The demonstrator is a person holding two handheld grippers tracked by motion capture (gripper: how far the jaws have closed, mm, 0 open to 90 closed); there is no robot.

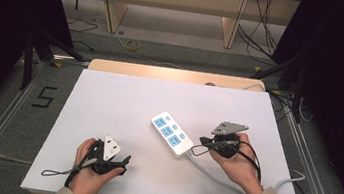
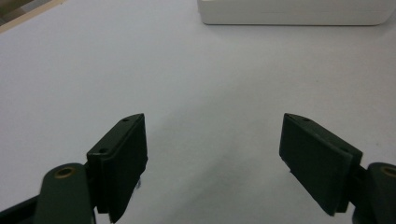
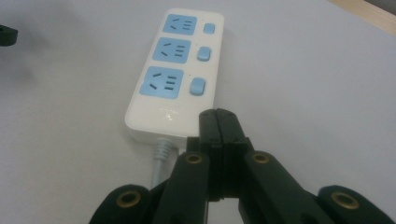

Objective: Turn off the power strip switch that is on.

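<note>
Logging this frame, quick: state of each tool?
Left tool: open, empty.
Right tool: closed, empty, near the power strip.

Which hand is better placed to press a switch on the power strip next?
Probably the right. Its tool, jaws shut, points at the power strip from just beside the cord end, near the closest switch. The left tool sits open, farther off on the table.

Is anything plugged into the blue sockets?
No, all three blue sockets on the power strip sit empty.
</note>
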